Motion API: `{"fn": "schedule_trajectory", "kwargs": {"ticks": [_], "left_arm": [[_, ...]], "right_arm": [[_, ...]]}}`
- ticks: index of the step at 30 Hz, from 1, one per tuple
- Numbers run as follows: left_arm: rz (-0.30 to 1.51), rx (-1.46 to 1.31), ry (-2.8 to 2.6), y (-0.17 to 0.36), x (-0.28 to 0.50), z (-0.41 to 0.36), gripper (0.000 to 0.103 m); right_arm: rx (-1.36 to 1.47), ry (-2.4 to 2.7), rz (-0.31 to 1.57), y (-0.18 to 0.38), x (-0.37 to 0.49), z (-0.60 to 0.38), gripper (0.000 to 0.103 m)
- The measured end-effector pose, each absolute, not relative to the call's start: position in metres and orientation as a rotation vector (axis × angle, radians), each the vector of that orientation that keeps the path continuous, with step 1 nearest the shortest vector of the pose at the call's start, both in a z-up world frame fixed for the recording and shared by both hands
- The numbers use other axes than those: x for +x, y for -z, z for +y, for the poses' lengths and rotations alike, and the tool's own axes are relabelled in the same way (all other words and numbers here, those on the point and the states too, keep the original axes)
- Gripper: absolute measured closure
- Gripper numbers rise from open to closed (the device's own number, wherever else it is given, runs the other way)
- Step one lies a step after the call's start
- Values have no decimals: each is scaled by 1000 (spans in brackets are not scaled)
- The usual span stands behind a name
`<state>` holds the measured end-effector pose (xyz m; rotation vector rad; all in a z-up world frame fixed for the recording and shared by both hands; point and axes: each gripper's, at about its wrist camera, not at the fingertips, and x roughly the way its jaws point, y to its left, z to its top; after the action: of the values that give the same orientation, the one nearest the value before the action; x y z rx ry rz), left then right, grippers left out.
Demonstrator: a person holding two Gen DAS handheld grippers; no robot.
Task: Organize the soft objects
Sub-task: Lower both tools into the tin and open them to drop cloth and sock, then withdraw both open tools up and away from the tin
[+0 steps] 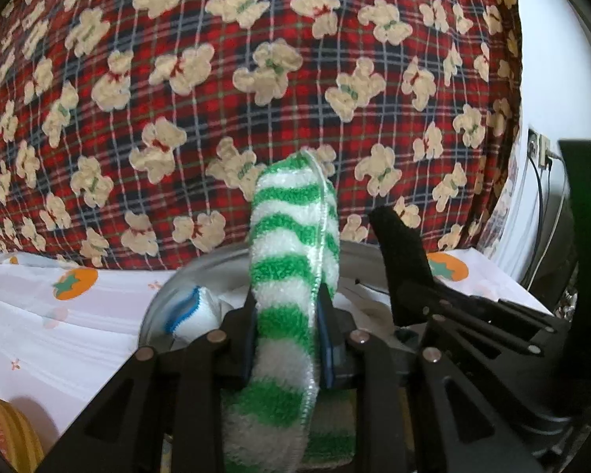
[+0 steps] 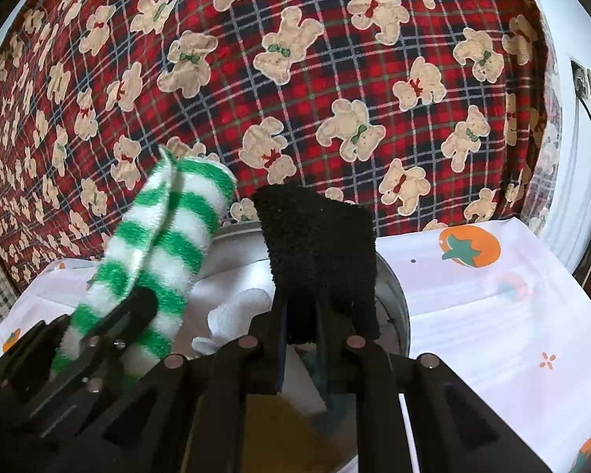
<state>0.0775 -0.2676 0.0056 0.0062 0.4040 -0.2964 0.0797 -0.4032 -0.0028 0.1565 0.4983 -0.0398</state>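
My left gripper (image 1: 287, 335) is shut on a fluffy green-and-white striped sock (image 1: 291, 244) that stands up between its fingers, above a round metal bowl (image 1: 165, 295). My right gripper (image 2: 301, 335) is shut on a black fuzzy sock (image 2: 319, 252), held over the same bowl (image 2: 394, 295). The two grippers are side by side: the black sock and right gripper show at the right of the left wrist view (image 1: 404, 248), and the striped sock and left gripper show at the left of the right wrist view (image 2: 165, 244). A white sock with a blue stripe (image 1: 195, 311) lies in the bowl.
The bowl stands on a white cloth printed with orange persimmons (image 2: 492, 307). A red plaid blanket with teddy bears (image 1: 256, 79) rises behind it. White soft items (image 2: 240, 307) lie in the bowl. A wall socket with cables (image 2: 587, 86) is at the far right.
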Motion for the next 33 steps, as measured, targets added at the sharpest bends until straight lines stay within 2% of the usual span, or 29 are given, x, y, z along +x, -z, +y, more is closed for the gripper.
{"fn": "schedule_trajectory", "kwargs": {"ticks": [6, 7, 8, 9, 10, 11, 12, 14, 16, 20, 21, 23, 33], "left_arm": [[449, 34, 277, 3, 94, -264, 79], [454, 45, 273, 4, 95, -263, 75], [459, 56, 268, 6, 97, -263, 69], [458, 62, 260, 7, 98, -262, 67], [454, 63, 247, 6, 98, -261, 60], [445, 62, 235, 6, 96, -259, 47], [422, 63, 205, 4, 94, -257, 42], [389, 64, 147, 2, 90, -252, 26], [375, 42, 119, 2, 88, -246, 18], [356, -57, 98, -2, 83, -228, 1], [341, -78, 99, -4, 80, -225, 0], [303, -104, 112, -10, 73, -221, 0], [233, -28, 93, -22, 45, -224, 0]], "right_arm": [[111, 24, 518, 5, 83, -397, 87], [95, 24, 517, 5, 83, -395, 87], [85, 23, 517, 6, 83, -393, 87], [79, 21, 519, 6, 83, -392, 85], [71, 16, 526, 7, 84, -391, 85], [64, 16, 533, 8, 85, -389, 85], [53, 18, 542, 9, 85, -388, 82], [44, 33, 542, 9, 85, -387, 79], [49, 49, 536, 7, 83, -389, 71], [80, 120, 479, 0, 74, -399, 36], [92, 133, 459, -3, 70, -402, 29], [113, 146, 415, -10, 62, -405, 22], [120, 185, 328, -25, 40, -401, 21]]}}
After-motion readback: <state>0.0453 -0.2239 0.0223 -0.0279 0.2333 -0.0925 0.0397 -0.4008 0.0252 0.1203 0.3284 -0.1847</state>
